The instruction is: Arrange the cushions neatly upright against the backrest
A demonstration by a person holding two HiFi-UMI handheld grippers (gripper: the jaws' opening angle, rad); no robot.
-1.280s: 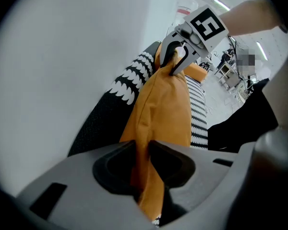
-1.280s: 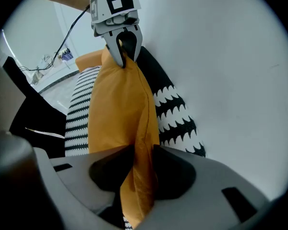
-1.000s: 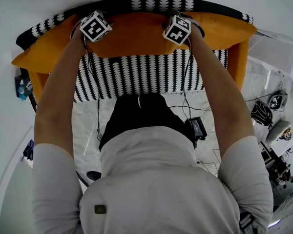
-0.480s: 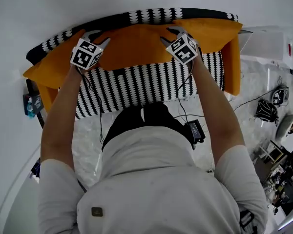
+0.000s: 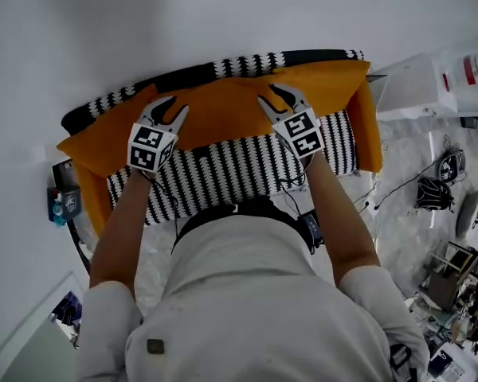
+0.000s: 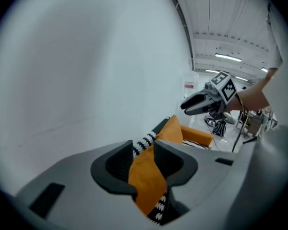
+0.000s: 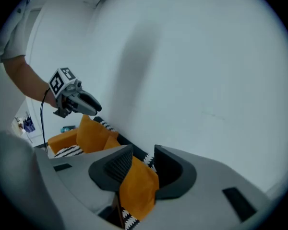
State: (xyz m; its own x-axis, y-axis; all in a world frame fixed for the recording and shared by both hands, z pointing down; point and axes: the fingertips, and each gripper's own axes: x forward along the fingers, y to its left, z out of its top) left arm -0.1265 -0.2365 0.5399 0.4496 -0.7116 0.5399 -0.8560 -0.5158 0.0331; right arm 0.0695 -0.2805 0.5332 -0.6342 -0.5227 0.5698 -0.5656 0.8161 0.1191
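- Writing: the only clear print is the black-and-white square markers on each gripper's cube (image 5: pixel 151 147). A white box (image 5: pixel 414 82) at far right carries a red label (image 5: pixel 470 72) that is too small to read (same for the blue item (image 5: pixel 61 205) by the sofa's left end).
- The orange cushions (image 5: pixel 223 110) lie in a row along the backrest (image 5: pixel 247 64) of the striped sofa (image 5: pixel 239 161), with an uneven top edge.
- The left gripper (image 5: pixel 169 110) hovers just above the row, jaws partly apart and pinching nothing. The orange in the gap is the cushion below.
- The right gripper (image 5: pixel 275 98) also hovers above the cushions. Its jaws have just been closing but stand apart and hold nothing.
- Room: the sofa backs onto a white wall (image 5: pixel 183 22). A strip of seat in front of the cushions is bare, and the floor to the right is crowded with cables (image 5: pixel 398 185) and gear.
- Hidden: my torso covers the seat's front edge. I can't tell where one cushion ends and the next begins.
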